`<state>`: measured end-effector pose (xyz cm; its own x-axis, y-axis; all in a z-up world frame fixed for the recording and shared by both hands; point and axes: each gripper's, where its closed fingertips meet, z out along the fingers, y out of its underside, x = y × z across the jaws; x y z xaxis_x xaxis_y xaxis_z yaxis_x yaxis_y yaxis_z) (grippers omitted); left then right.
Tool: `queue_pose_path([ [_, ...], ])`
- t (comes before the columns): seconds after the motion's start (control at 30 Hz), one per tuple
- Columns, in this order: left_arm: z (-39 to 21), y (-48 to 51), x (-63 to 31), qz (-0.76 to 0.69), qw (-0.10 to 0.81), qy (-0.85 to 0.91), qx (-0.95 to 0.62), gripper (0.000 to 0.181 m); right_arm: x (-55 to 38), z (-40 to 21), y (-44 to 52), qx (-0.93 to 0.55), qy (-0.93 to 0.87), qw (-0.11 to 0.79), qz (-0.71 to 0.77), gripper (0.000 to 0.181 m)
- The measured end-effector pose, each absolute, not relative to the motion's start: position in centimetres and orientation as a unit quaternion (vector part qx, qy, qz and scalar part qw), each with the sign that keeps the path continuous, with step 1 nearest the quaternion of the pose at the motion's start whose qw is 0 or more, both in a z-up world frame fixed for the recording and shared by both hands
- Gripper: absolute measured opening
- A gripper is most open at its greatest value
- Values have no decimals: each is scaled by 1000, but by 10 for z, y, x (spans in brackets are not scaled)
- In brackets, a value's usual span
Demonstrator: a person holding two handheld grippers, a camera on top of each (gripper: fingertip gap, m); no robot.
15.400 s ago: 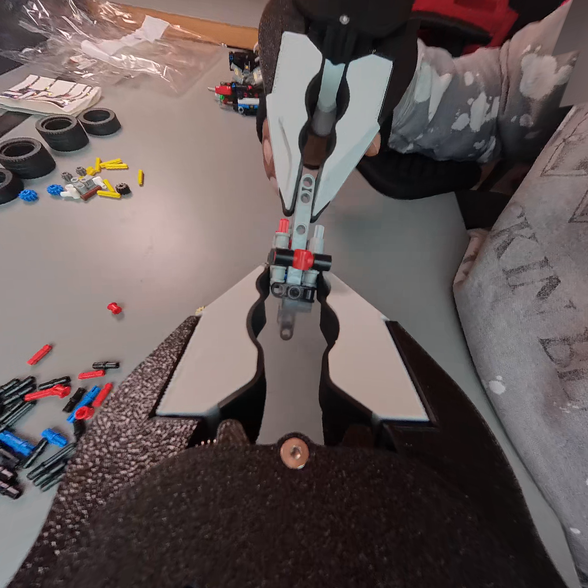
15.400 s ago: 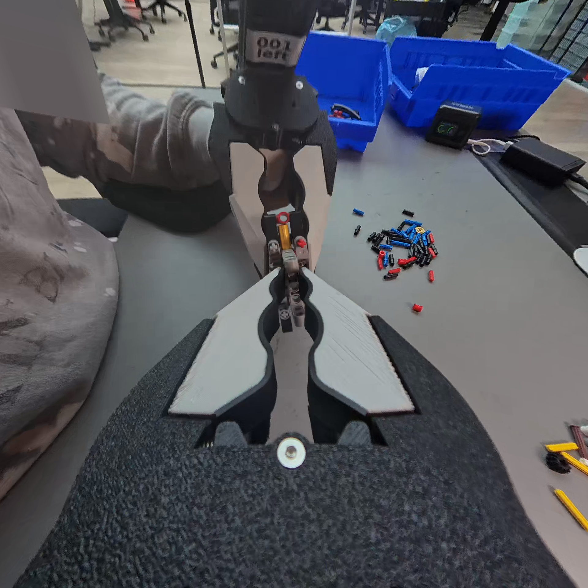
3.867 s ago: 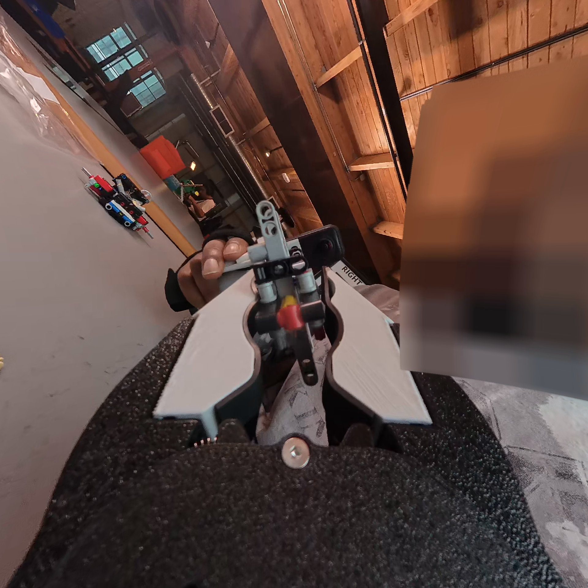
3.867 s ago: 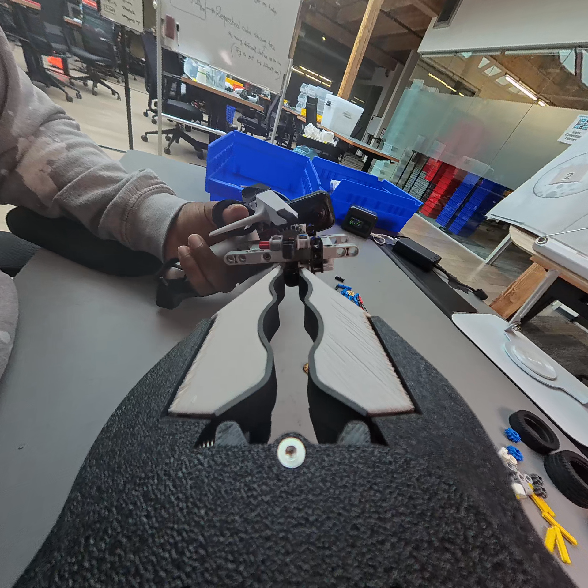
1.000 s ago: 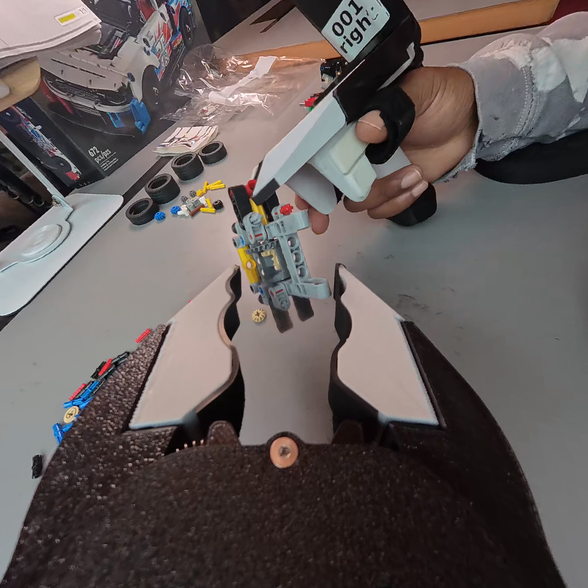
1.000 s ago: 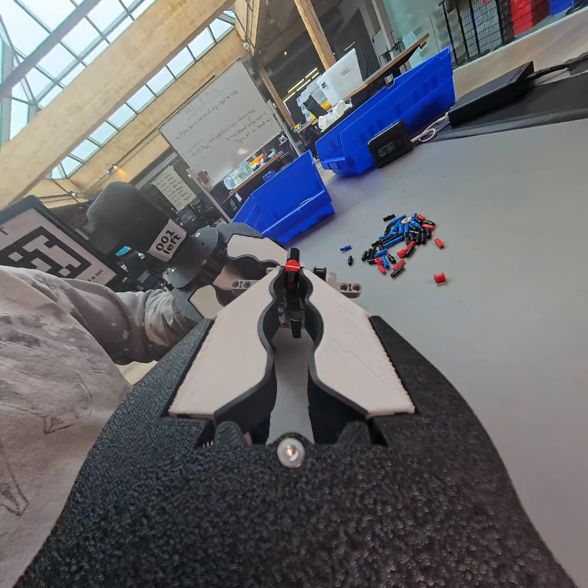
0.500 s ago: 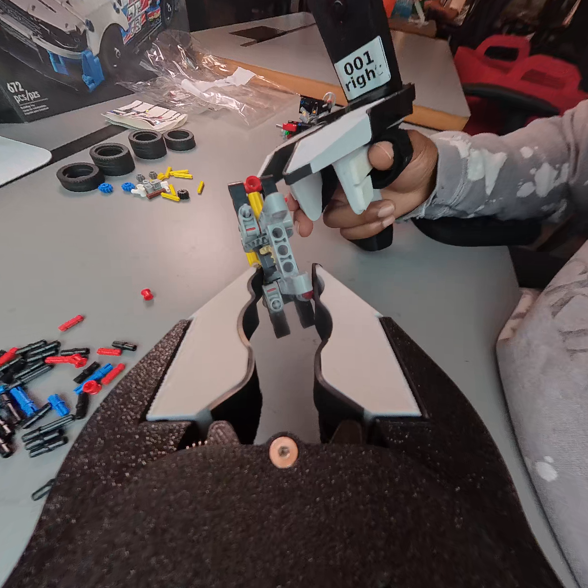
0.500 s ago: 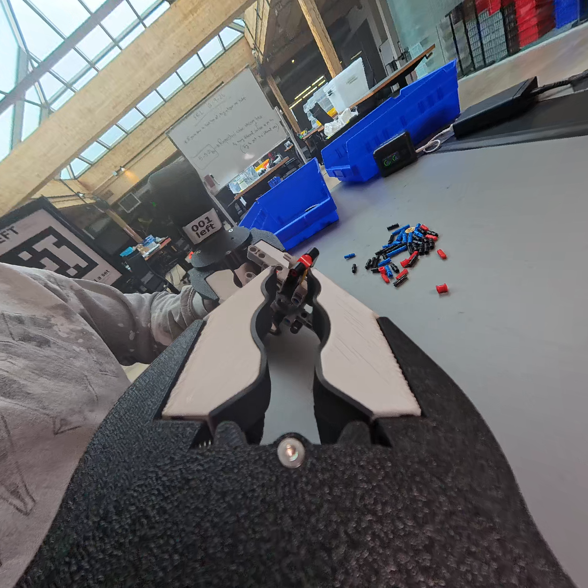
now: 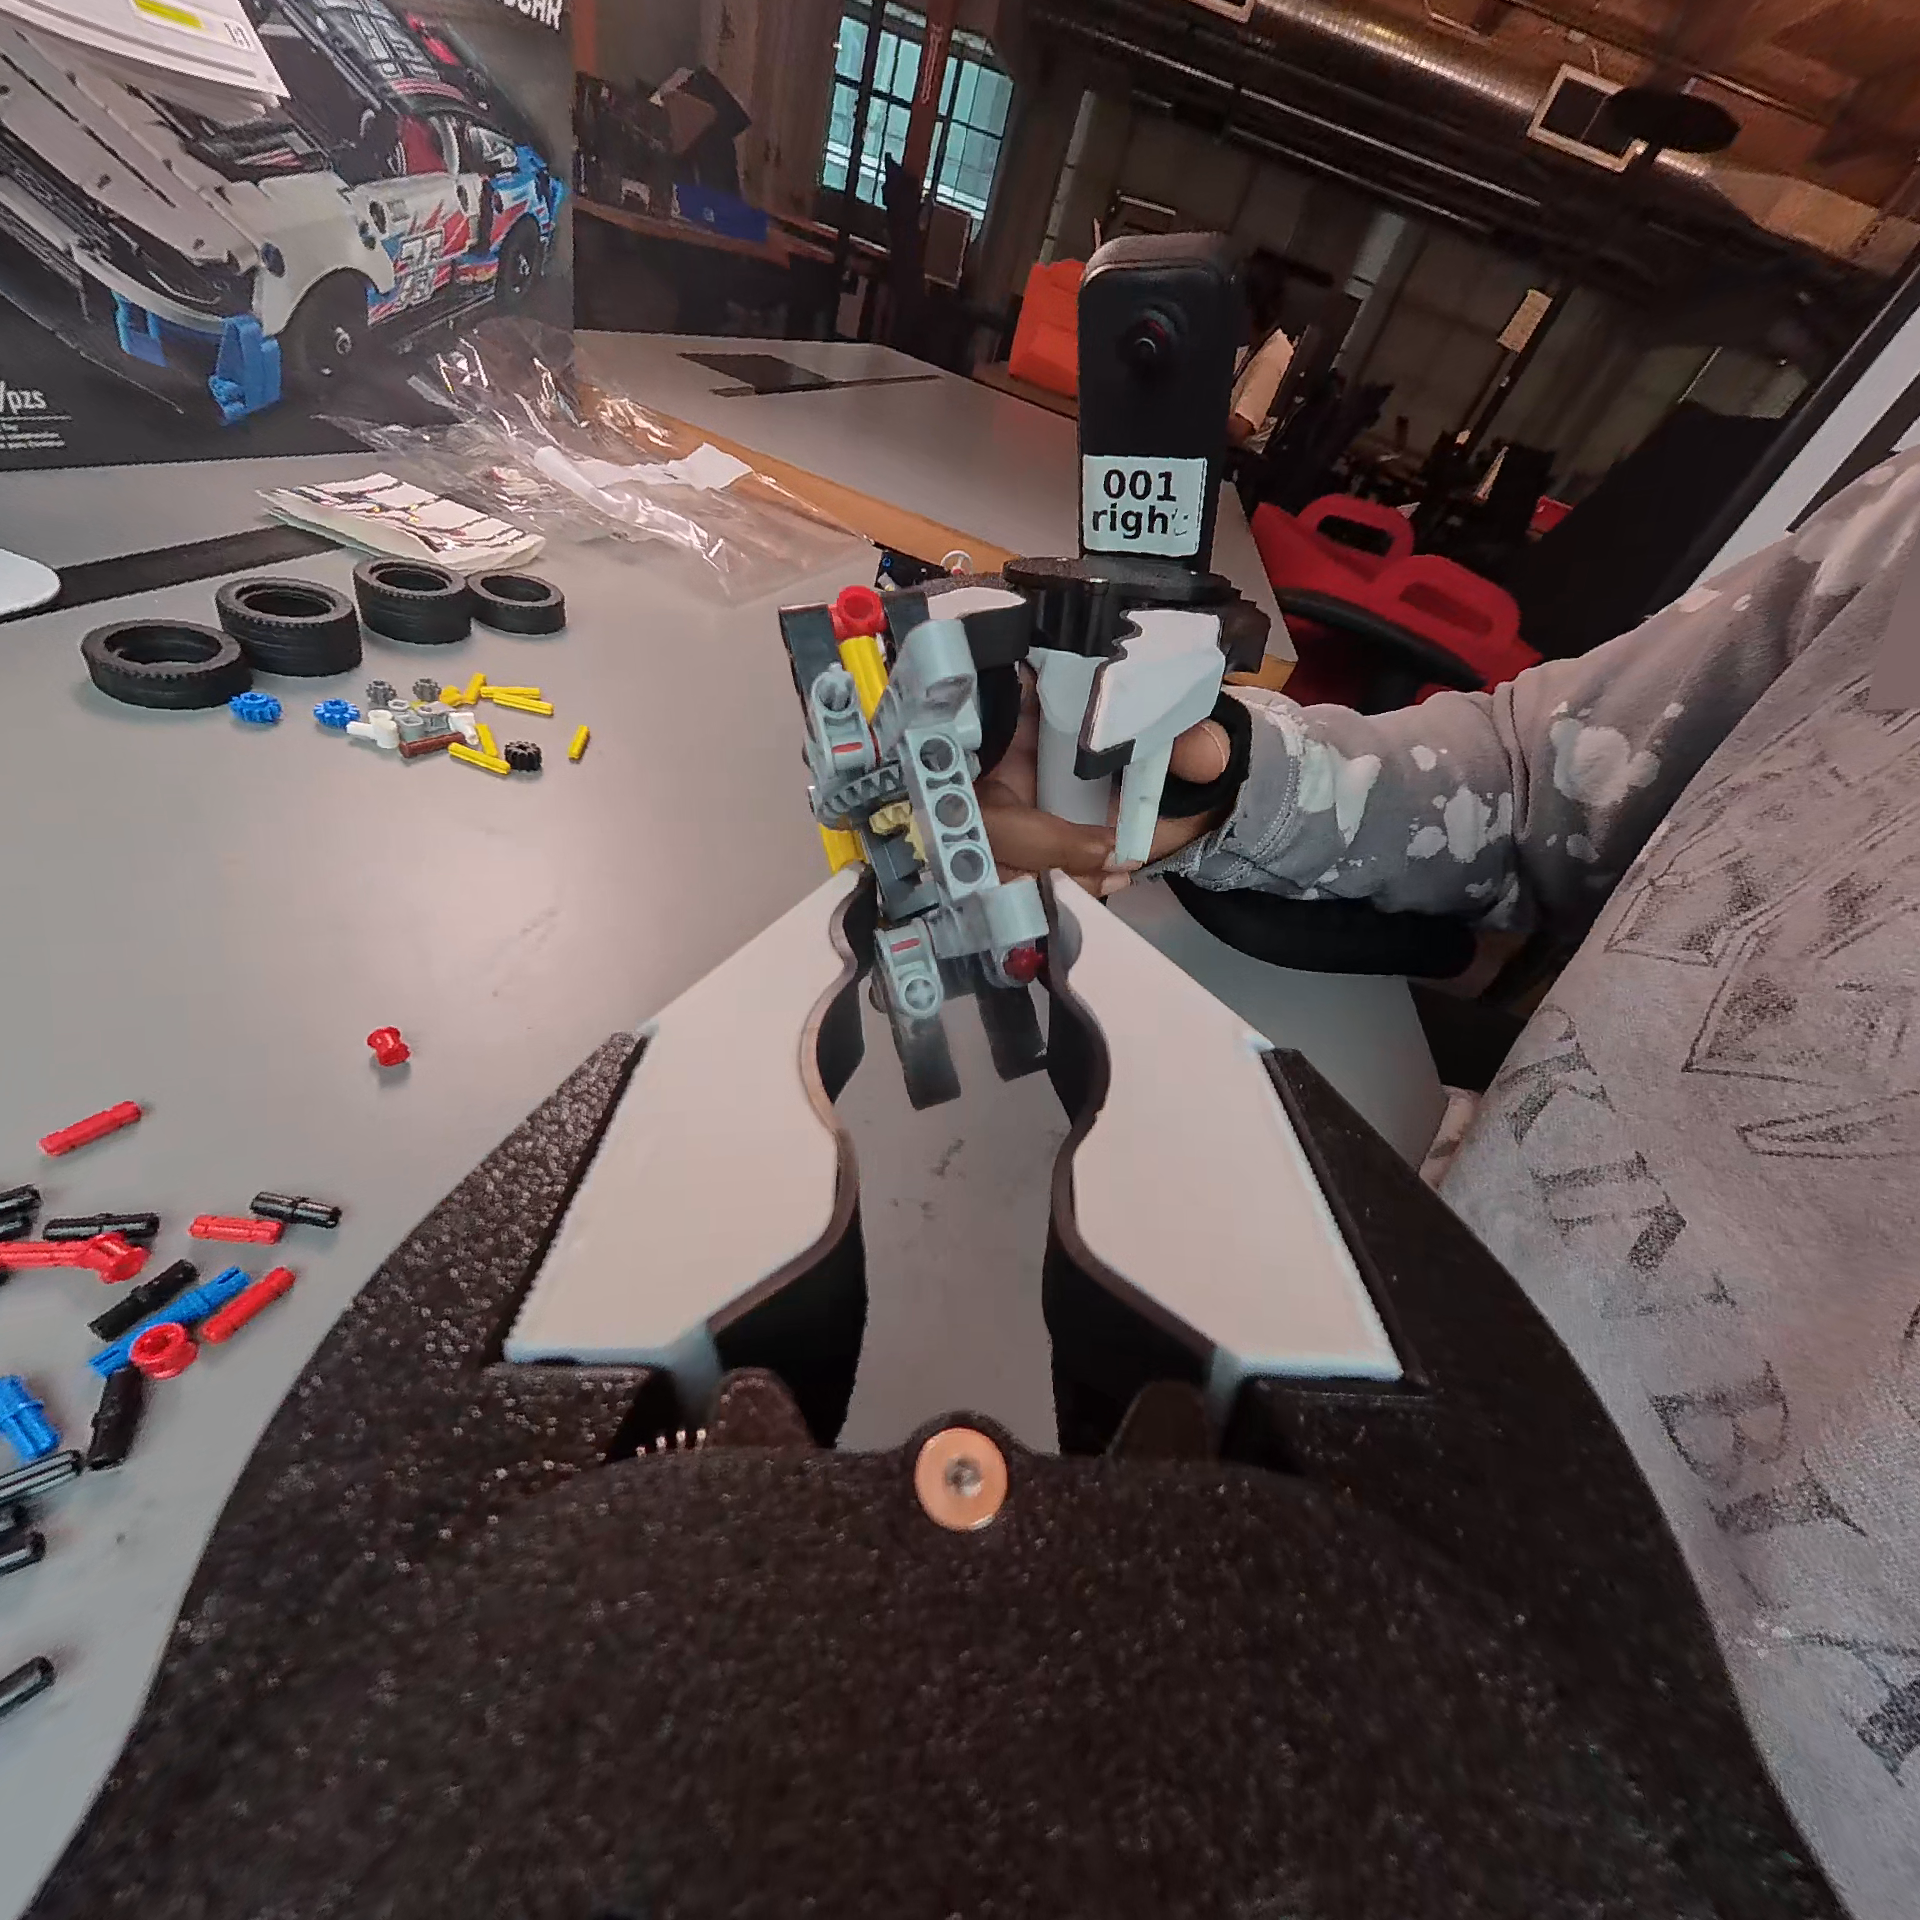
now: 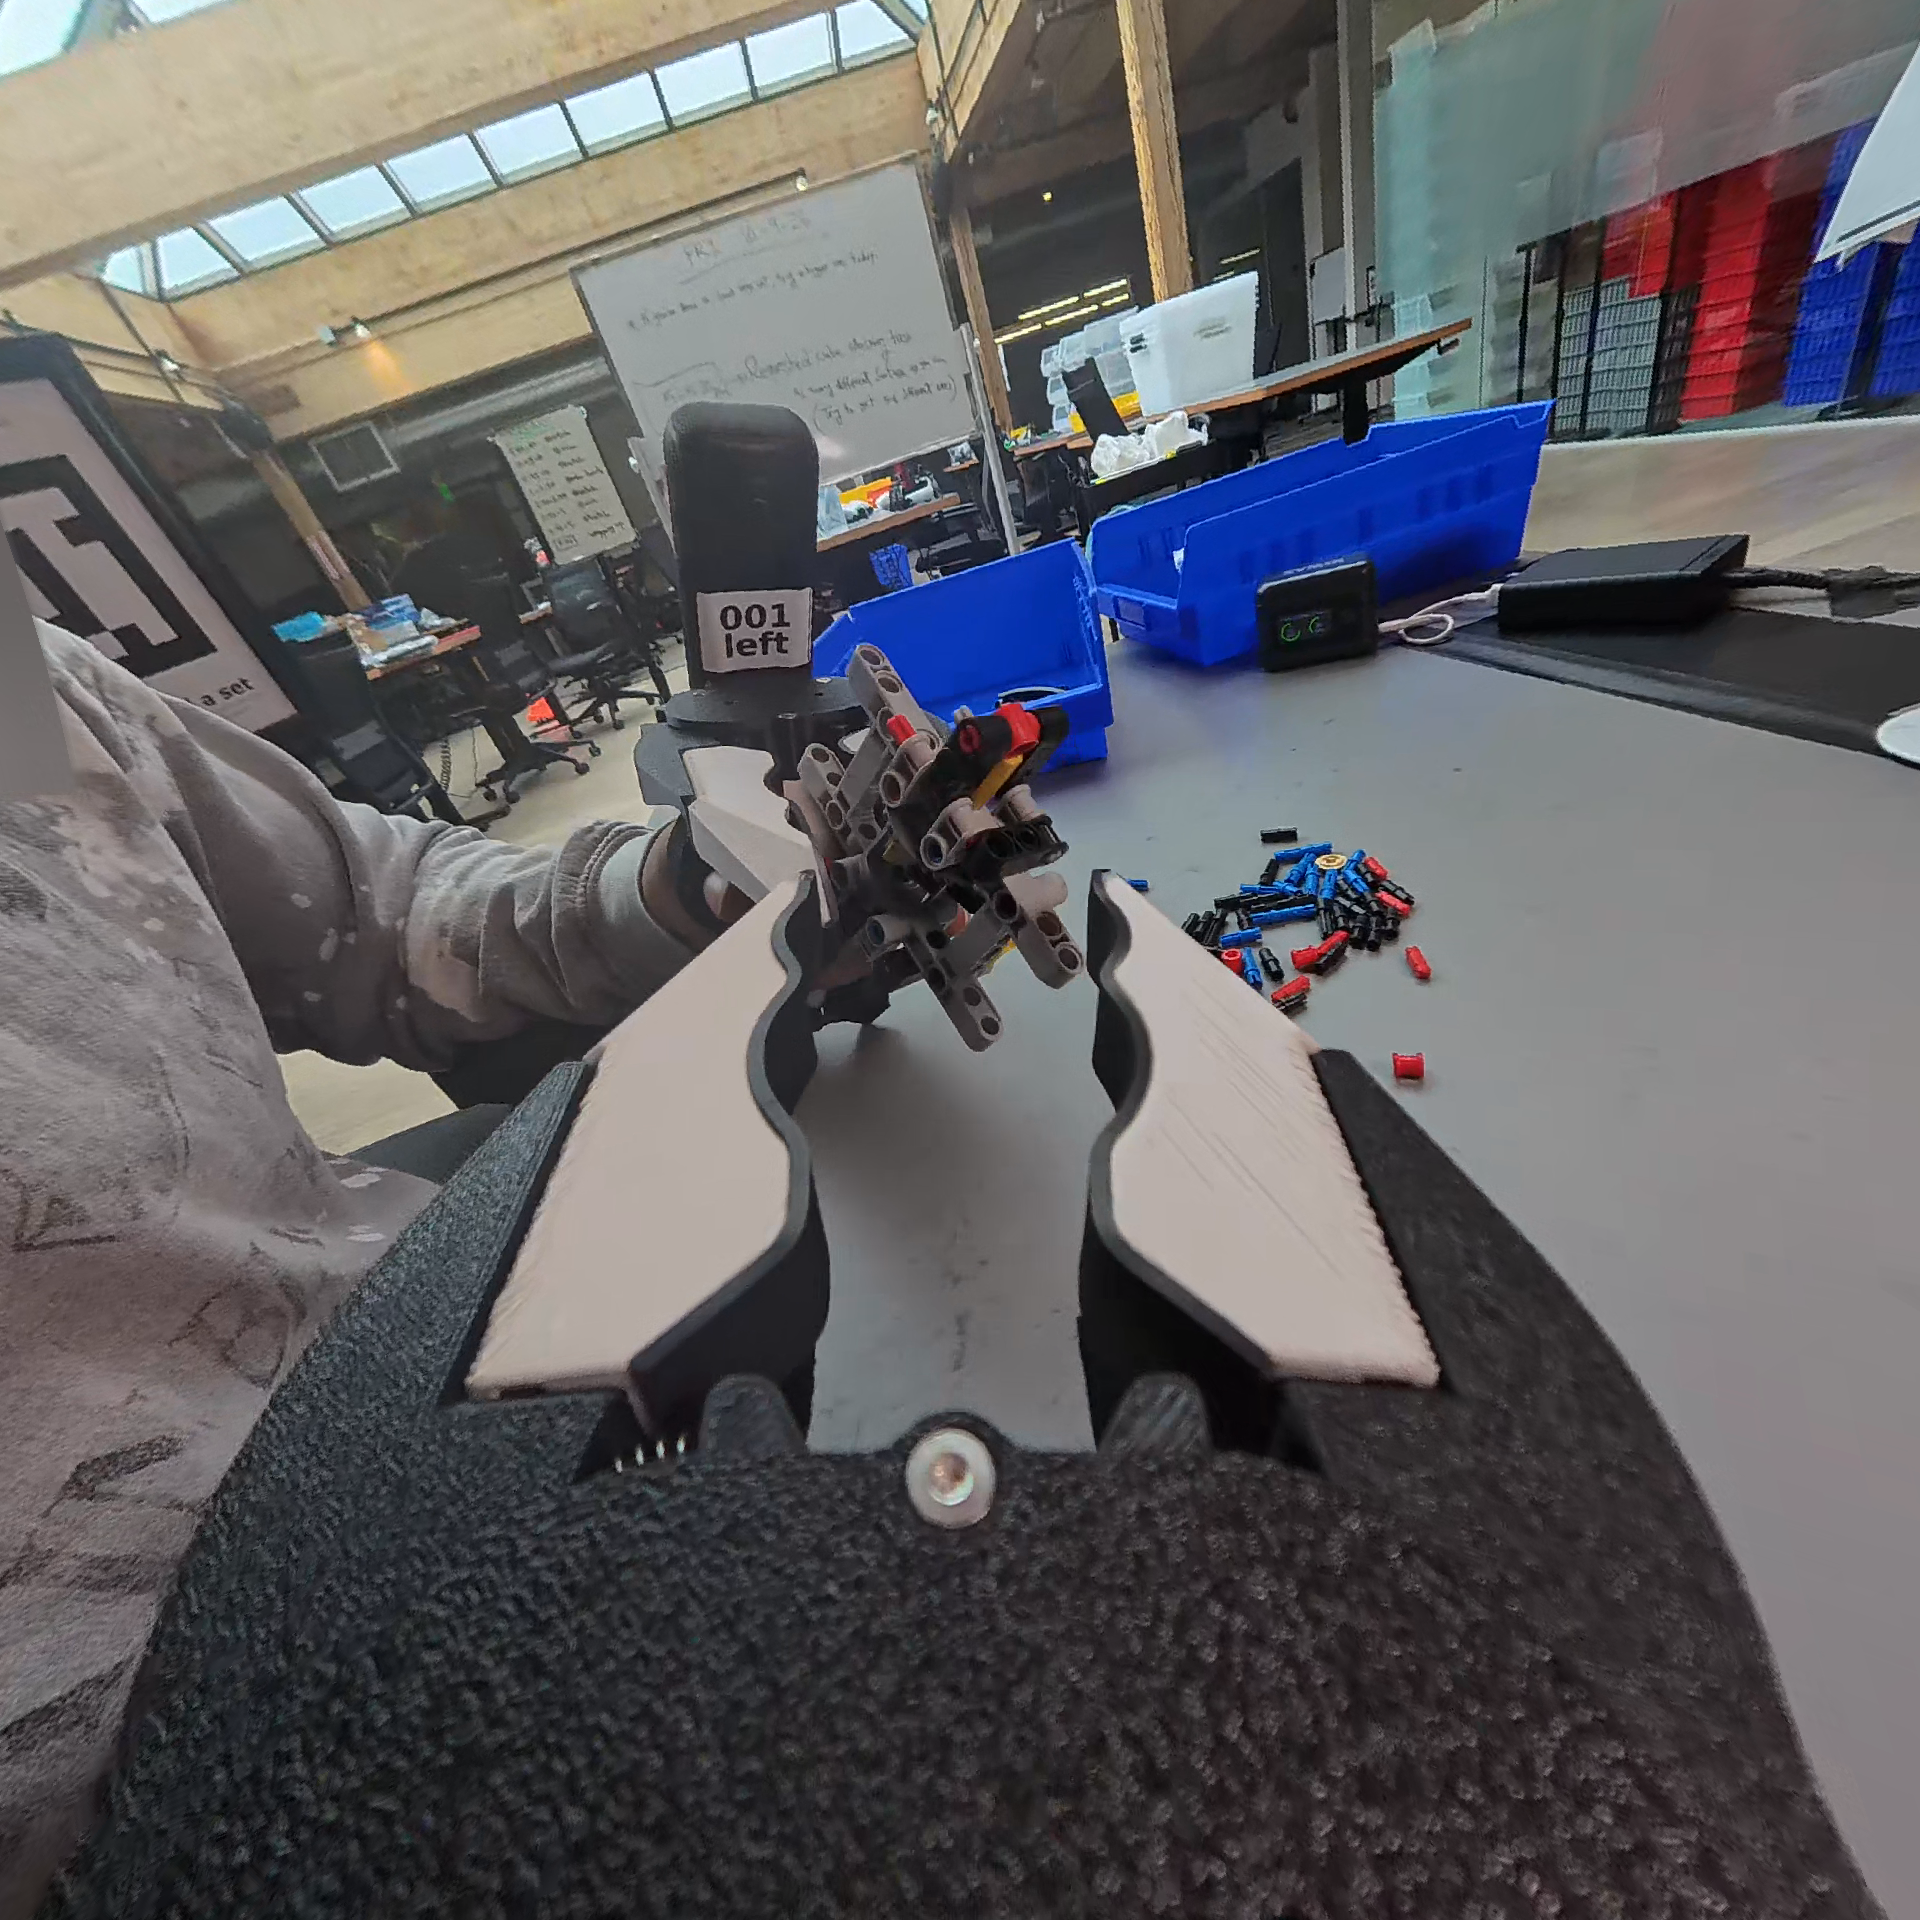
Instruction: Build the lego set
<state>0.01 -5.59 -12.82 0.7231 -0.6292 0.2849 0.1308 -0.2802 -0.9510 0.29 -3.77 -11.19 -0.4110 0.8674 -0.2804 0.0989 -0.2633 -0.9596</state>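
Observation:
A small lego assembly (image 9: pixel 940 790) of grey beams with a yellow axle and red pins is held upright in the air above the grey table (image 9: pixel 468 935). My left gripper (image 9: pixel 951 904) is shut on its lower end, with two black beams hanging down between the fingers. In the right wrist view the same assembly (image 10: pixel 935 862) sits between the tips of my right gripper (image 10: pixel 945 894), which is open with a wide gap and does not clamp it. The right gripper's body (image 9: pixel 1132 665) stands behind the assembly's top in the left wrist view.
Piles of loose red, blue and black pins (image 9: pixel 156 1309) (image 10: pixel 1309 904) lie on the table, with a single red bush (image 9: pixel 390 1044) apart. Black tyres (image 9: pixel 291 623) and small yellow parts (image 9: pixel 457 717) lie farther back. Blue bins (image 10: pixel 1320 561), the set's box (image 9: pixel 260 239) and a plastic bag (image 9: pixel 582 457) stand behind. Both grippers' tips are close together, under 4 cm apart.
The left gripper has closed on the lower end of the assembly. The right gripper, shut on it half a second ago, has opened. Both views have tilted up.

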Motion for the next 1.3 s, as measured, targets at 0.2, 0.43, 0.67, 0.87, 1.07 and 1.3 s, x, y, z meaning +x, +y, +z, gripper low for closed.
queue_pose_path([
  [0.2,-104,-60,-6,-408,600,133,-676,30,8,-105,-41,-438,-530,289,666,39],
  [0.43,-112,-49,-31,-368,609,87,-698,30,5,-114,-36,-446,-550,316,632,34],
  [0.67,-142,-42,-28,-169,593,171,-769,29,2,-124,-38,-458,-560,308,618,33],
  [0.87,-170,-45,-10,-1,546,314,-777,27,-5,-148,-32,-511,-568,276,583,39],
  [1.07,-178,-47,-4,45,533,360,-765,27,-2,-155,-41,-481,-618,292,548,38],
  [1.3,-171,-52,6,51,548,393,-737,27,8,-171,-43,-385,-735,373,415,27],
])
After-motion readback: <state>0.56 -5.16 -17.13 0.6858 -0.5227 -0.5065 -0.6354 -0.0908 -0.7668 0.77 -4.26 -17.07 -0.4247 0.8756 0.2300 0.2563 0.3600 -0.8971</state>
